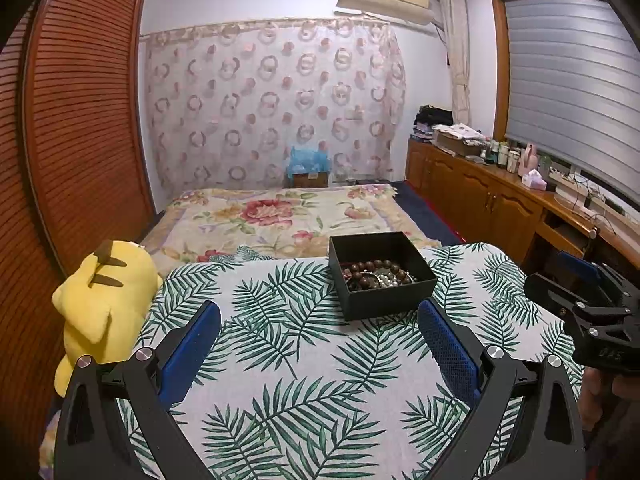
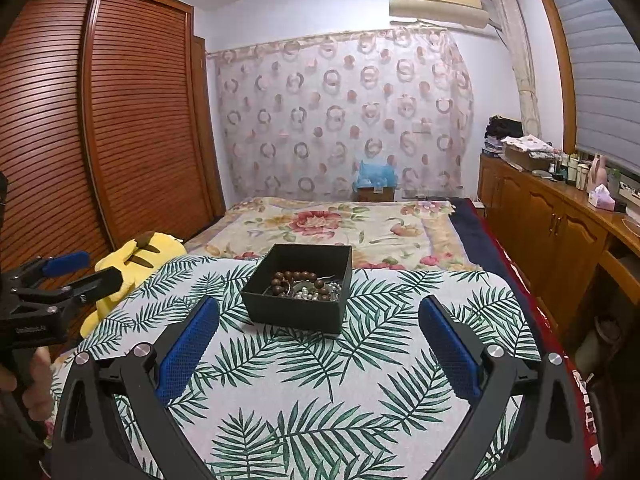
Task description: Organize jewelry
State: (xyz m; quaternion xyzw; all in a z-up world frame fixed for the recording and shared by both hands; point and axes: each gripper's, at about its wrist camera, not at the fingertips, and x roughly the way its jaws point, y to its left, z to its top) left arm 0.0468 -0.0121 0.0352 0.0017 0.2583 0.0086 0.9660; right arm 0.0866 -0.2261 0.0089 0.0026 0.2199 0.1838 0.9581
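A black box [image 1: 382,276] is sitting toward the far side of a tabletop [image 1: 280,360] covered in a palm-leaf print cloth, and all the jewelry in view is lying inside it: a wooden bead bracelet [image 1: 374,270] is curling over a tangle of pale pearl-like beads [image 1: 386,281]. Nothing loose is showing on the cloth around the box, so the pieces are lying gathered in one place, which is what the task wants of them; whether they are meant to come out for sorting or are lying there sorted is not settled by this scene.

The left tool [image 1: 320,344] is hovering low over the near part of the tabletop with its blue pads spread wide and nothing between them. The right tool [image 2: 320,344] is doing the same from the other side, equally wide and empty. Both are pointing at the box, probably so it sits centred in each camera and within easy reach of either hand.

A yellow plush toy [image 1: 104,304] is resting against the tabletop's left edge, clear of the box, with the bed [image 1: 280,216] stretching behind.
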